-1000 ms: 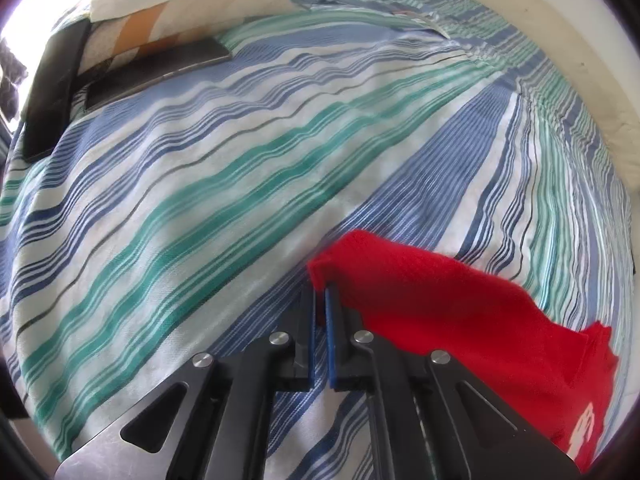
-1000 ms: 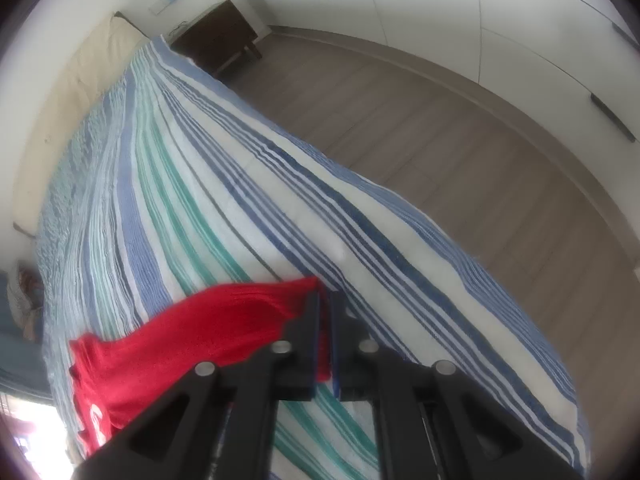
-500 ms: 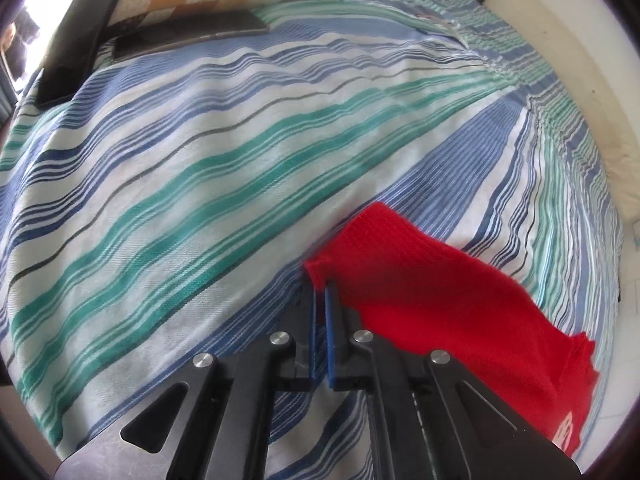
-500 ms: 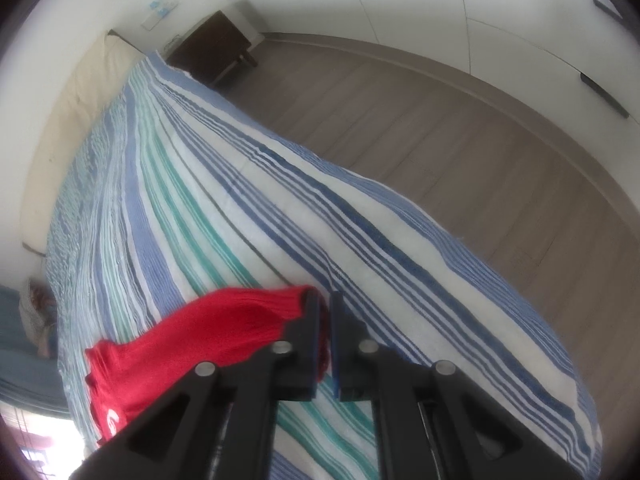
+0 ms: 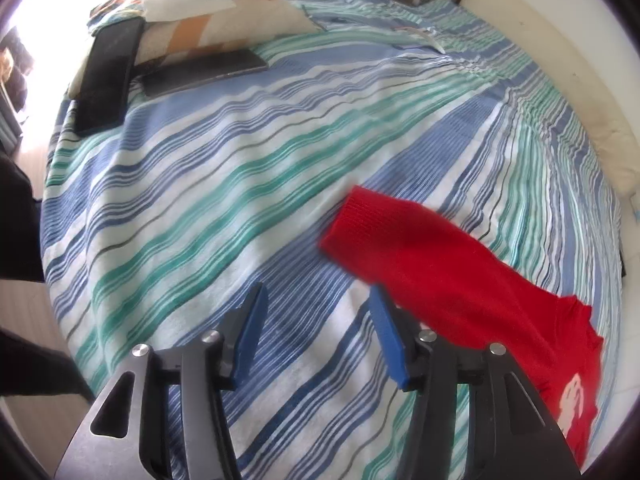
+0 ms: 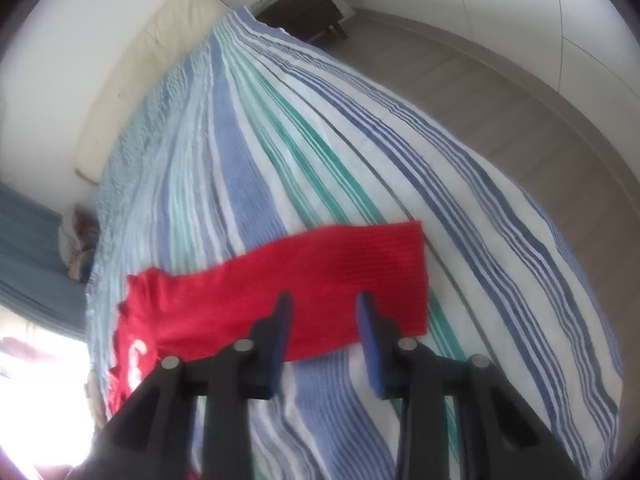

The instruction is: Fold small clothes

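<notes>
I'm letting go with both, left gripper [image 5: 316, 332] and right gripper [image 6: 324, 332] jaws opening with nothing between them now, the red garment [image 5: 448, 280] dropped just beyond the tips onto the striped bedspread [image 5: 240, 184], laid flat for folding.

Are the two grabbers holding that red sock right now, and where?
No, nothing is held. The left gripper and right gripper are both opening, and the long red knitted sock lies loose on the striped bedspread.

A sock [image 5: 452, 264] lies flat on the bedspread [image 5: 224, 184]. Behind it, at the far left, two tablets [image 5: 106, 76] lean against a pillow [image 5: 224, 24].
</notes>
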The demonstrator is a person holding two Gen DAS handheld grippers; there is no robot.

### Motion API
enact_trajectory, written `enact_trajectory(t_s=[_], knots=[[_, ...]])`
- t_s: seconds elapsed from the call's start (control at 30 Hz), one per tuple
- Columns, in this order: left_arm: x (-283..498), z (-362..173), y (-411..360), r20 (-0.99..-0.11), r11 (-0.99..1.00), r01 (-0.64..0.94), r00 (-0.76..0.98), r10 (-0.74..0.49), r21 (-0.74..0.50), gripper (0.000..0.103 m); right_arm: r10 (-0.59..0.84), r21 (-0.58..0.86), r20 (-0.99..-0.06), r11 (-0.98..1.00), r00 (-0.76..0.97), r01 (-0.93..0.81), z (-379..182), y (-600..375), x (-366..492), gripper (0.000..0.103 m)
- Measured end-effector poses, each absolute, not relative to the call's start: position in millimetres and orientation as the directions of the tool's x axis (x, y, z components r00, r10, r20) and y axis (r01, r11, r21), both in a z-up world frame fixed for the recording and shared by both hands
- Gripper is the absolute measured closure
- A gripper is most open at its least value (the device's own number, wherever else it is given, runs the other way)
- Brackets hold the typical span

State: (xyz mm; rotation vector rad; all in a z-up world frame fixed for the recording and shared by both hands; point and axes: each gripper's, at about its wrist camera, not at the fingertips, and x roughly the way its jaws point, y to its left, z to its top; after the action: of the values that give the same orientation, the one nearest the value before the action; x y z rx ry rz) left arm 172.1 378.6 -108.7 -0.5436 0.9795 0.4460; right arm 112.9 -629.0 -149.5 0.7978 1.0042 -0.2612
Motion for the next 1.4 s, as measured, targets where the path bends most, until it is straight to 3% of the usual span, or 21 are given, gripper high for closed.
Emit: enact_trajectory(t_s=[0.1,0.27,0.37,0.47,0.53,0.6,0.67,0.83,1.07,1.1,1.13,1.17,1.2,1.23,1.4], knots=[[158.5,-91.0,374.5,-0.851,0.800,-0.553,0.514,0.107,-0.232,0.041,0.028,0.376,-0.886,0.630,0.463,0.680,-169.7,-639.4,92.2,0.085],[137.3,-75.1,326.6,-0.842,0.879,-0.390,0.538,-0.025,-0.275,0.037,-0.057,0.323,-0.874,0.672,0.482,0.666,-137.8,-625.0,52.0,0.084],[126.2,-75.9,273.0,-0.842,0.925,-0.224,0.517,-0.155,-0.307,0.034,-0.001,0.340,-0.858,0.749,0.514,0.569,-113.0,-587.7,40.8,0.072],[115.6,-90.6,217.0,-0.834,0.928,-0.116,0.488,-0.257,-0.354,0.024,0.068,0.339,-0.852,0.828,0.519,0.447,-99.1,-533.1,34.5,0.059],[119.9,-107.5,176.0,-0.848,0.932,-0.079,0.447,-0.284,-0.353,0.028,0.142,0.361,-0.856,0.853,0.497,0.378,-103.3,-487.5,32.7,0.050],[114.3,-120.1,141.3,-0.857,0.925,-0.033,0.392,-0.336,-0.378,0.036,0.276,0.427,-0.845,0.864,0.458,0.266,-117.4,-431.5,38.1,0.050],[98.4,-119.9,121.9,-0.849,0.917,0.019,0.370,-0.377,-0.399,0.036,0.375,0.474,-0.826,0.866,0.420,0.160,-125.5,-378.4,41.5,0.050],[57.6,-126.0,110.2,-0.893,0.954,0.039,0.343,-0.292,-0.297,0.025,0.501,0.539,-0.803,0.841,0.322,0.038,-137.3,-316.7,9.8,0.050],[39.7,-152.5,99.6,-0.933,0.970,0.040,0.268,-0.241,-0.239,0.024,0.509,0.533,-0.826,0.845,0.242,0.038,-177.4,-291.0,-7.1,0.050],[39.7,-152.6,95.5,-0.932,0.969,0.062,0.266,-0.246,-0.238,0.034,0.513,0.537,-0.822,0.843,0.247,0.040,-183.6,-289.2,-4.7,0.050],[40.4,-154.3,93.1,-0.932,0.968,0.074,0.261,-0.251,-0.240,0.063,0.521,0.545,-0.818,0.837,0.243,0.040,-189.7,-286.6,-2.6,0.051],[41.9,-157.4,93.1,-0.933,0.965,0.074,0.243,-0.264,-0.253,0.081,0.531,0.555,-0.813,0.831,0.238,0.040,-194.2,-285.8,-0.4,0.056],[43.1,-160.7,95.7,-0.930,0.957,0.063,0.223,-0.291,-0.284,0.099,0.550,0.572,-0.802,0.819,0.233,0.037,-195.6,-286.5,1.0,0.089],[43.0,-160.7,99.6,-0.925,0.951,0.046,0.224,-0.307,-0.304,0.100,0.573,0.594,-0.789,0.804,0.222,0.034,-196.3,-286.8,1.0,0.099],[25.8,-145.9,104.2,-0.923,0.951,0.081,0.231,-0.308,-0.297,0.101,0.540,0.563,-0.810,0.825,0.229,0.047,-175.6,-294.9,-16.2,0.100]])
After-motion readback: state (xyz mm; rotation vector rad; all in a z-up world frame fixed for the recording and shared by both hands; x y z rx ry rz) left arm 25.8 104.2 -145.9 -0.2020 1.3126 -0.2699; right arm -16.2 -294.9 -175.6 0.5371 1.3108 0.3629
